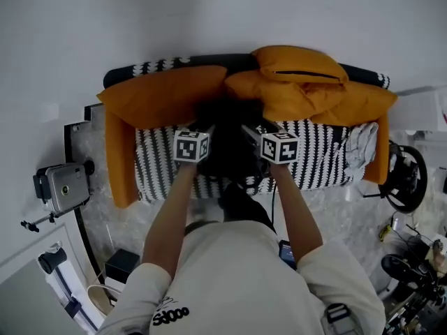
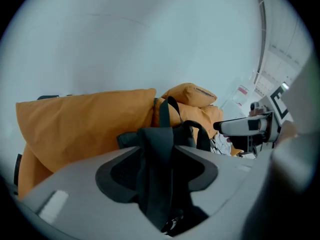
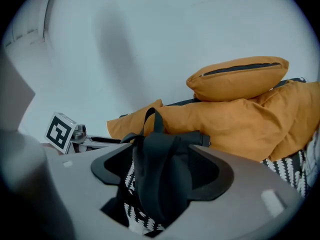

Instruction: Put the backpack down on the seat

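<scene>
Can't make out backpack outline from head view: too dark. Can't see pad tips of left gripper or right gripper, w/ straps in front.

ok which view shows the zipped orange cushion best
The right gripper view: the zipped orange cushion sits large and sharp, side on, zip plain. The head view shows it from above; the left gripper view, small and off-centre.
</scene>
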